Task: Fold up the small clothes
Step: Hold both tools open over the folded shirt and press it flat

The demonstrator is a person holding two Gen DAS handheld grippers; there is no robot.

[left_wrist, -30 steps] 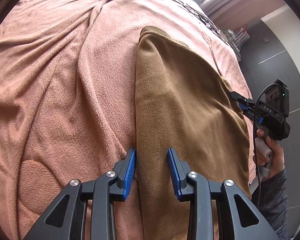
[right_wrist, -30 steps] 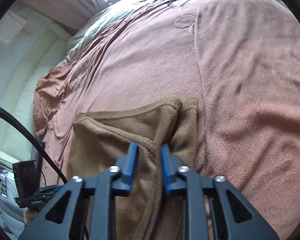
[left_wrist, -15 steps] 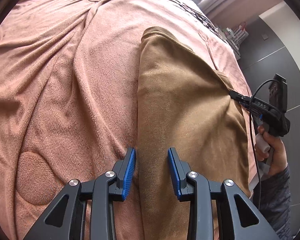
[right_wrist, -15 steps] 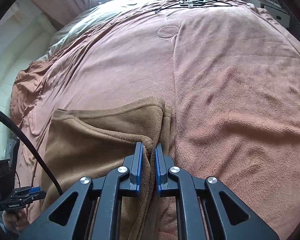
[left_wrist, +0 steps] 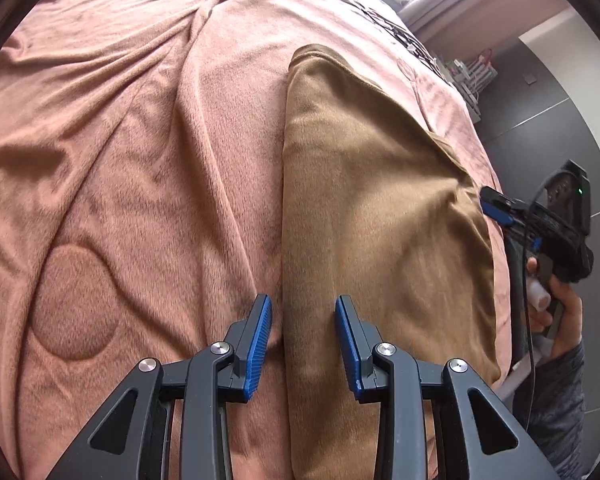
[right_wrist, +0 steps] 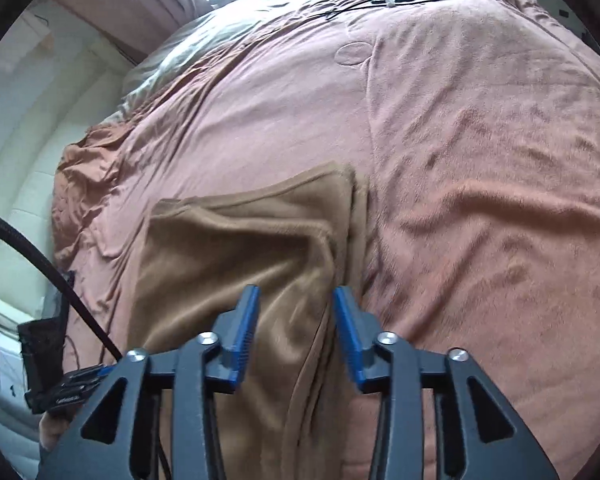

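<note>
Folded tan fleece garment (left_wrist: 372, 216) lying on pink plush bedspread (left_wrist: 120, 160).
Left gripper (left_wrist: 303, 338) and right gripper (right_wrist: 296, 322): both parted, gripping nothing, straddling garment edges; garment's near end cut off behind the 2 tools.

Right claw (right_wrist: 296, 312) agape over folded brown garment (right_wrist: 236, 256) on pink bedspread (right_wrist: 480, 160).

We see a brown garment (left_wrist: 372, 208) of soft, matt fleece lying on a pink blanket (left_wrist: 132, 152) of plush, napped cloth. Each claw, left (left_wrist: 303, 338) and right (right_wrist: 296, 328), is matt black plastic with ribbed blue pads and shiny metal screws.
</note>
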